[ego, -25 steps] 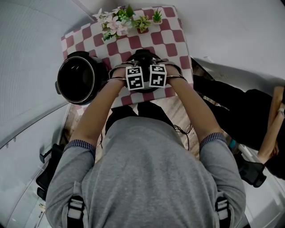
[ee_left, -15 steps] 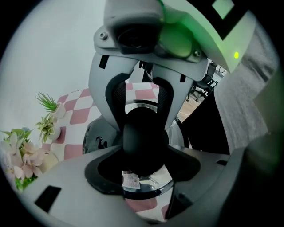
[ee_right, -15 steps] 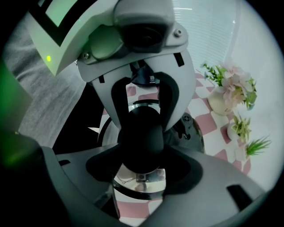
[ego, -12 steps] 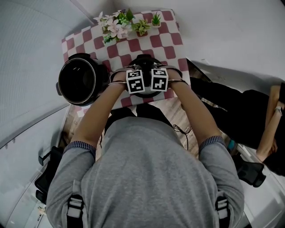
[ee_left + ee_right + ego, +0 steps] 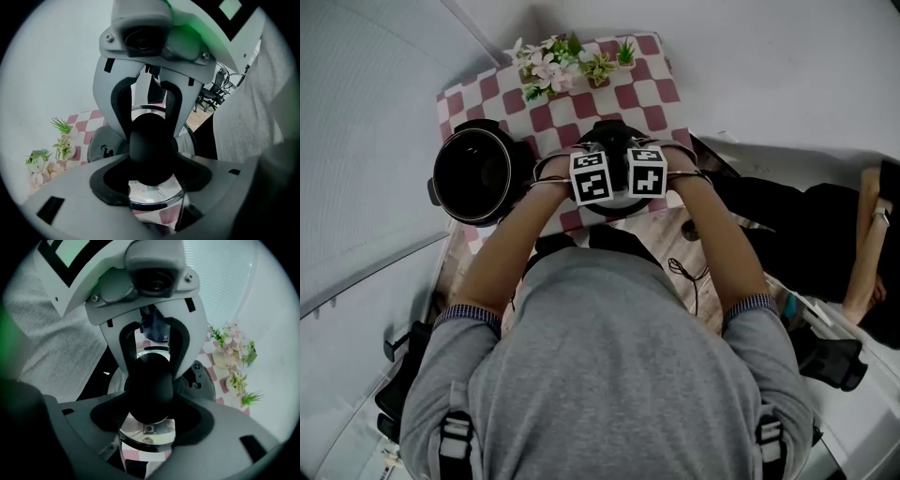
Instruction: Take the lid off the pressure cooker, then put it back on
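next, likely: lid point(image 5: 150, 199) to pot point(image 5: 478, 173) at 9 o'clock | left gripper point(image 5: 152, 159), right gripper point(image 5: 147, 401) clamp knob point(image 5: 152, 140), left just tightened | keep level, lower centred

**2 grippers, 1 knob**

My left gripper point(image 5: 152, 180) has just closed its jaws onto the black knob point(image 5: 152, 147) of the glass lid point(image 5: 150, 198). Facing me, the right gripper point(image 5: 150, 124) clamps the same knob. Behind at left I see the cooker pot point(image 5: 99, 149), checked cloth point(image 5: 86, 127) and potted plants point(image 5: 62, 140).

Only the knob point(image 5: 150, 147) and a glass sliver of the lid point(image 5: 152, 192) show; jaws hide its rim.
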Demonstrator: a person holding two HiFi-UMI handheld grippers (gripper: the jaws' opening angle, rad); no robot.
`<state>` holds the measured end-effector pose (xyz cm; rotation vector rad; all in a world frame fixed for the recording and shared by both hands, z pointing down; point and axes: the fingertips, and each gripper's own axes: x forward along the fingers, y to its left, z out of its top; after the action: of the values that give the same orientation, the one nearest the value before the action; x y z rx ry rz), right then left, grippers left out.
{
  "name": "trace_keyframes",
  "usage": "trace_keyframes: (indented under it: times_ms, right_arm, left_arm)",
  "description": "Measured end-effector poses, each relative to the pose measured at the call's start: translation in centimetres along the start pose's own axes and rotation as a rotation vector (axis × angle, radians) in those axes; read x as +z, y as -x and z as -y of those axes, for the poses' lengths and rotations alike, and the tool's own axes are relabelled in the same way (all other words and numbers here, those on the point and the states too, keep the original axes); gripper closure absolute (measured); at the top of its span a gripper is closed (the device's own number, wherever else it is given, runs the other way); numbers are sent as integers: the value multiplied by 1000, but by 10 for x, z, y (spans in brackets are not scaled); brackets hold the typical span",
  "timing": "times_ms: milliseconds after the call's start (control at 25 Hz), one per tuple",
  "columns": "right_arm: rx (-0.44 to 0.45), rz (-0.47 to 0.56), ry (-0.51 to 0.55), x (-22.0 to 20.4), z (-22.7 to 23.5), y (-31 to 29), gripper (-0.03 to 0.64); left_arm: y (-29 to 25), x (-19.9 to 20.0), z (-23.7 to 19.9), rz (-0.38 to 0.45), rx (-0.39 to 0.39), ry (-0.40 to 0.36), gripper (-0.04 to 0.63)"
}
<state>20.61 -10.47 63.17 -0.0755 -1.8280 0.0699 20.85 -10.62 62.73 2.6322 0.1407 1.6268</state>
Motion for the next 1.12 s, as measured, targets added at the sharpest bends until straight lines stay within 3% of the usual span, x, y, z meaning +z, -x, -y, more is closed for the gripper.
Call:
trace_keyframes:
  times_ms: [800,1120]
  right_arm:
    - [-61,-35,95,84,-13,104,327]
    - [-145,-34,134,123,0,123,327]
  left_arm:
    - [135,7,18,49,79,3,295]
    - [179,-9,12,52,133,-20,295]
